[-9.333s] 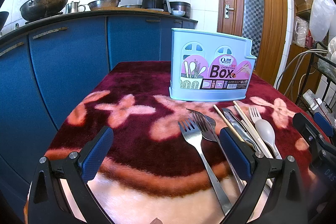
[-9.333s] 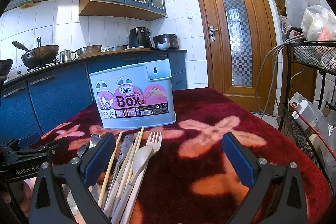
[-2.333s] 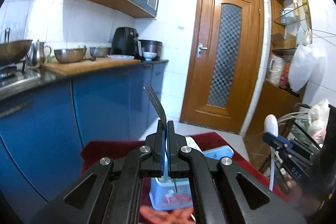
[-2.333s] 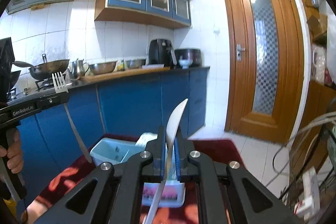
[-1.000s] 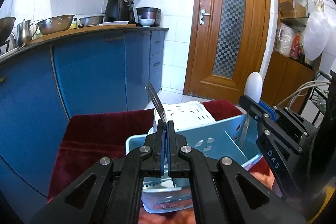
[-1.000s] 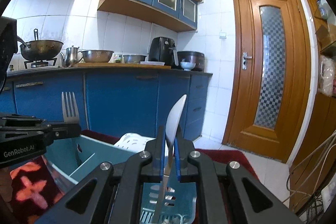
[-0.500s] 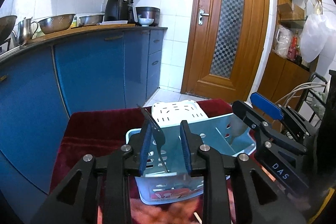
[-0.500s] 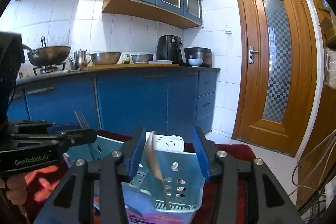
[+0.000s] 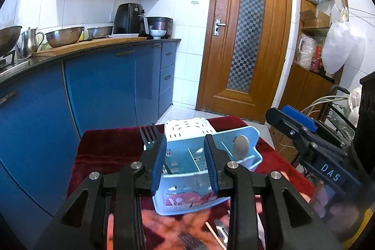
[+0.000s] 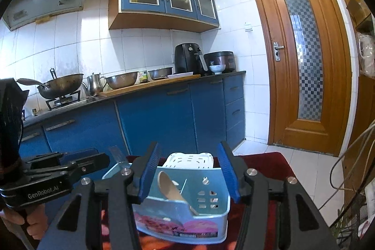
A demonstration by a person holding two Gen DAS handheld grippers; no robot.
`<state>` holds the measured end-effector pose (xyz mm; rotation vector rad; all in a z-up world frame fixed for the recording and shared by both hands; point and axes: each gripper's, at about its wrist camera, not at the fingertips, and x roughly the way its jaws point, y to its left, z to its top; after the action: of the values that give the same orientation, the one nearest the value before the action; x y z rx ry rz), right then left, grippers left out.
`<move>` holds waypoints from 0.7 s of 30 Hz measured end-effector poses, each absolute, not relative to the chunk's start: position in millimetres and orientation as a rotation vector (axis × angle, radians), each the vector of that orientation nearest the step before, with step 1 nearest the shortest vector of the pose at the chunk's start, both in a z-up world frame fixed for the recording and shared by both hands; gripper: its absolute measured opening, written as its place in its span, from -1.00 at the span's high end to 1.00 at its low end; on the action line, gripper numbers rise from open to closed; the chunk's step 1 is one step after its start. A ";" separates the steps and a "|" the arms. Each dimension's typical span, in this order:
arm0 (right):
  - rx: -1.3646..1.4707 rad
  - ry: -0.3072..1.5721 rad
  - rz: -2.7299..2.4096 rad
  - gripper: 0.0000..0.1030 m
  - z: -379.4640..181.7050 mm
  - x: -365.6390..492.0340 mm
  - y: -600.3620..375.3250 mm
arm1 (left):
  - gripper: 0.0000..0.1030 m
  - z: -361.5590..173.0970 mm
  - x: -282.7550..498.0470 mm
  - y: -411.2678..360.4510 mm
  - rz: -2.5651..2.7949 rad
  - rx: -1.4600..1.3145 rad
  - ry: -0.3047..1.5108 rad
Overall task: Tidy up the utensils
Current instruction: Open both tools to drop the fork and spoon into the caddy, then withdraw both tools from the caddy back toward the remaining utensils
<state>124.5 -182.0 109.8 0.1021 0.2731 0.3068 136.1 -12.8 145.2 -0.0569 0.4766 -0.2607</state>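
Observation:
A light blue utensil box point(image 9: 225, 151) stands on the dark red floral cloth point(image 9: 105, 144); it also shows in the right wrist view point(image 10: 211, 210). My left gripper point(image 9: 185, 165) is open and empty just above the box's left side. A metal fork point(image 9: 150, 137) stands in the box by the left finger. My right gripper point(image 10: 188, 175) is open and empty above the box. A pale spoon point(image 10: 173, 189) leans inside the box; its bowl also shows in the left wrist view point(image 9: 241, 149).
Loose utensils, among them a fork point(image 9: 189, 243) and a chopstick point(image 9: 215, 236), lie on the cloth in front of the box. Blue kitchen cabinets point(image 9: 93, 90) stand to the left. A wooden door point(image 9: 243, 48) is behind. A wire rack point(image 9: 339, 118) stands at the right.
Both grippers opened wider and let go: the fork and the spoon dropped into the box and now stand free in it. Both grippers sit a little higher and further back.

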 end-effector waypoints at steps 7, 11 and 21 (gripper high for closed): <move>0.119 0.314 0.316 -0.06 118.4 96.0 -187.4 | 0.34 152.0 109.2 -12.8 -0.275 -0.057 0.495; 0.129 0.351 0.328 -0.06 118.1 83.8 -190.7 | 0.34 151.4 95.4 -11.9 -0.274 -0.057 0.508; 0.133 0.463 0.316 -0.06 104.0 50.3 -199.8 | 0.34 141.5 68.7 -7.0 -0.259 -0.075 0.563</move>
<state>50.3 -199.8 104.0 0.1329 0.4632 0.3161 68.7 -7.0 141.5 -0.0755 0.5632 -0.2593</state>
